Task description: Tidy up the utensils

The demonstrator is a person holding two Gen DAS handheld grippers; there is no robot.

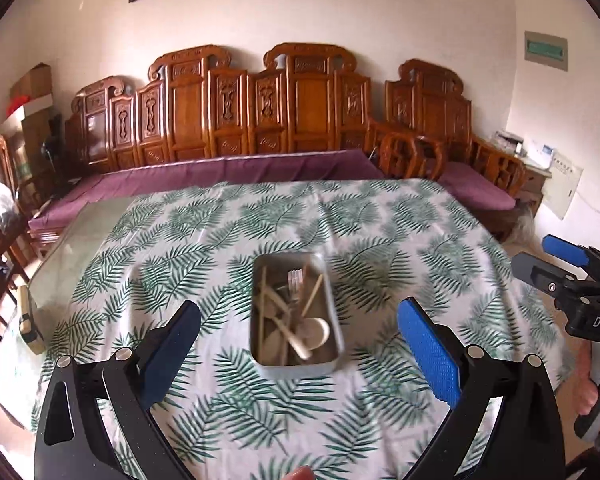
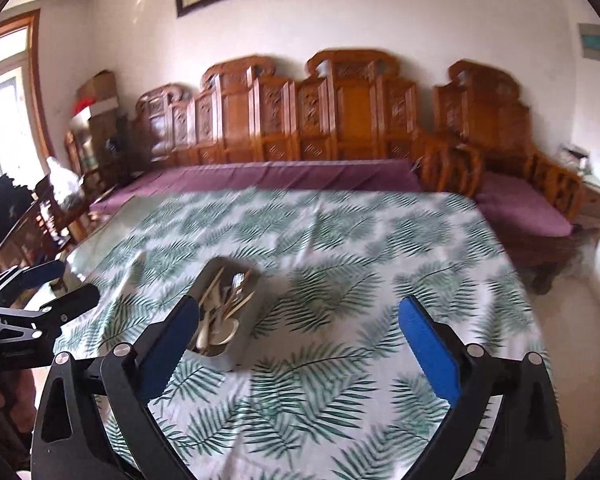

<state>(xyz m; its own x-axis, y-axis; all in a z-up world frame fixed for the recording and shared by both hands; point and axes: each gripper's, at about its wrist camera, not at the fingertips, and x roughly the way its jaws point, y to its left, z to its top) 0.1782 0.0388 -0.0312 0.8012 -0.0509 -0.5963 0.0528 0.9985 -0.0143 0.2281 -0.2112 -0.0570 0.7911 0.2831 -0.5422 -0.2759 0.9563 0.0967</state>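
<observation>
Both grippers are hovering above the leaf-print tablecloth (image 1: pixel 380 232), holding nothing. The left gripper (image 1: pixel 298 316) is spreading its fingers wide, framing the metal tray (image 1: pixel 296 367) of jumbled utensils (image 1: pixel 296 312). The right gripper (image 2: pixel 300 316) is gaping too, tray sitting by its left finger.

Tray (image 1: pixel 296 364) mid-table (image 1: pixel 420 240), utensils (image 1: pixel 296 312) in it; sofa (image 1: pixel 240 172) behind.

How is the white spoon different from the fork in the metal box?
The spoon is white with a round bowl; the fork is shiny metal with thin tines. The spoon lies at the near end of the tin; the fork's tines lie toward the far end. Both rest inside the tin among chopsticks.
</observation>
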